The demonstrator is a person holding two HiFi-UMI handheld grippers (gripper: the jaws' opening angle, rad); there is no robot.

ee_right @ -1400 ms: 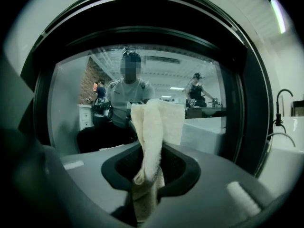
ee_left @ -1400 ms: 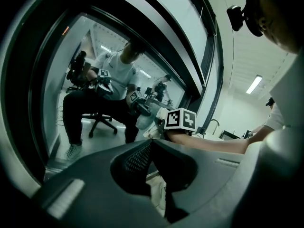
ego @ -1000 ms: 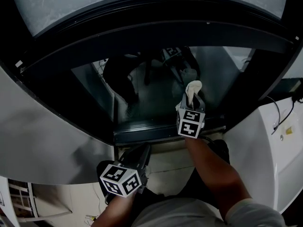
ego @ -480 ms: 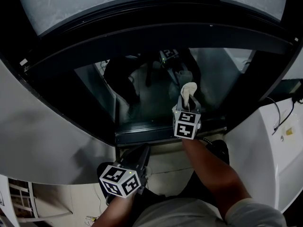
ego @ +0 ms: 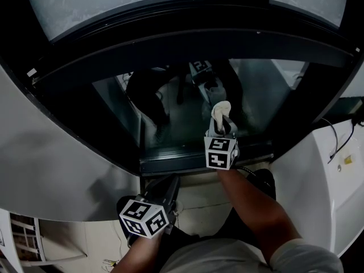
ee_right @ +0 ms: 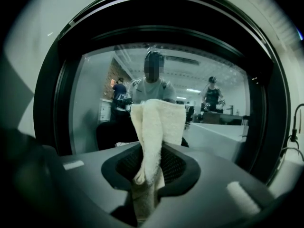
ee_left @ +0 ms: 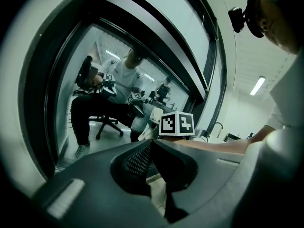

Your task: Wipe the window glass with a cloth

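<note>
Right tool [ego: 220, 127], arm outstretched, gripped a cream terry cloth [ego: 221, 109]; left tool [ego: 169, 185] sat low near the body, jaws together.

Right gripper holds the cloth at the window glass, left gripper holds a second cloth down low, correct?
No: the left gripper holds nothing; the left gripper view shows its jaws together and empty. The right gripper does hold the cloth at the window glass.

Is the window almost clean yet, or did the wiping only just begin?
Done: the cream terry cloth is clamped in the right gripper. In hand: its tip is up at the lower part of the dark-framed window glass, seemingly touching. Left: no wiped patch shows, so most of the pane probably remains. The left gripper hangs low, shut and empty.
</note>
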